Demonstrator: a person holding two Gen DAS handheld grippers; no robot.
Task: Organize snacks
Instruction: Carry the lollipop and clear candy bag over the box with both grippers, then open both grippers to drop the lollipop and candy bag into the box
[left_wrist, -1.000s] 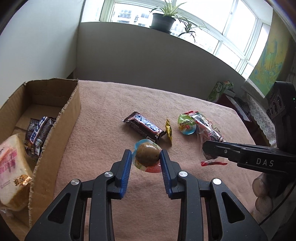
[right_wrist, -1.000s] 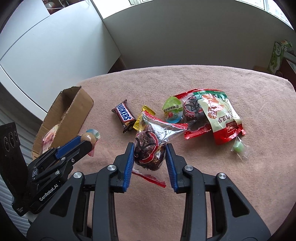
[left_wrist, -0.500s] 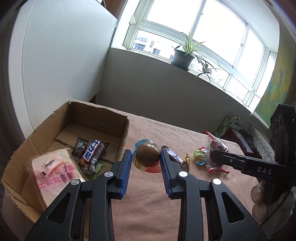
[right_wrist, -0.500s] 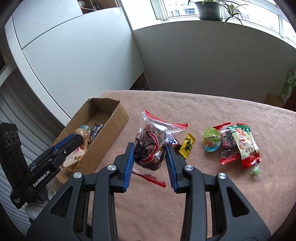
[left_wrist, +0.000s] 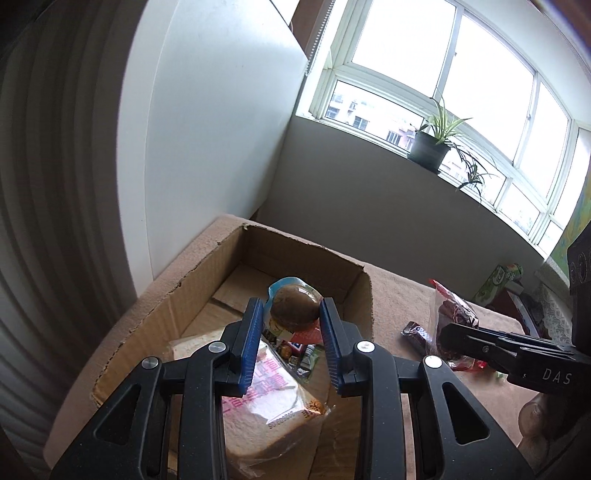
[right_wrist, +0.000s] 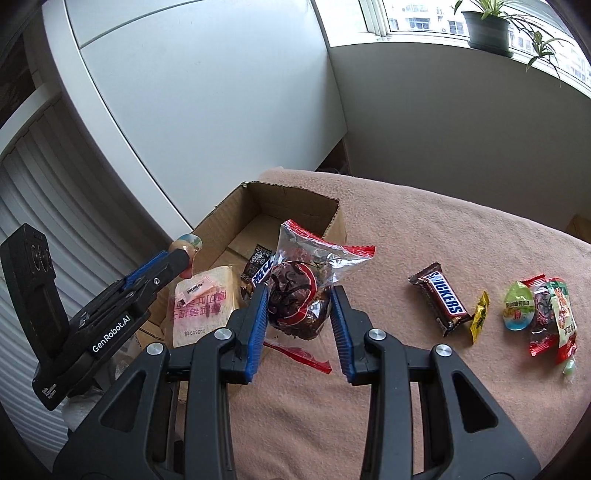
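Note:
My left gripper (left_wrist: 291, 314) is shut on a packaged brown egg (left_wrist: 294, 308) and holds it above the open cardboard box (left_wrist: 177, 295). In the box lie a wrapped bread slice (left_wrist: 266, 402) and small candy bars (left_wrist: 295, 352). My right gripper (right_wrist: 299, 301) is shut on a clear bag of dark dried fruit (right_wrist: 299, 291), held over the box's near right edge (right_wrist: 338, 221). On the pink cloth (right_wrist: 443, 236) to the right lie a Snickers bar (right_wrist: 443, 297), a yellow candy (right_wrist: 479, 315), a green jelly cup (right_wrist: 517, 304) and red snack packets (right_wrist: 554, 317).
The box stands at the table's left end beside a white wall panel (left_wrist: 207, 129). A potted plant (left_wrist: 430, 147) sits on the window sill. A green carton (left_wrist: 498, 278) stands beyond the table's far right corner. Bare cloth lies between the box and the Snickers bar.
Both grippers have swung left from the middle of the table to the box, each keeping its snack. The egg now hangs over the box interior.

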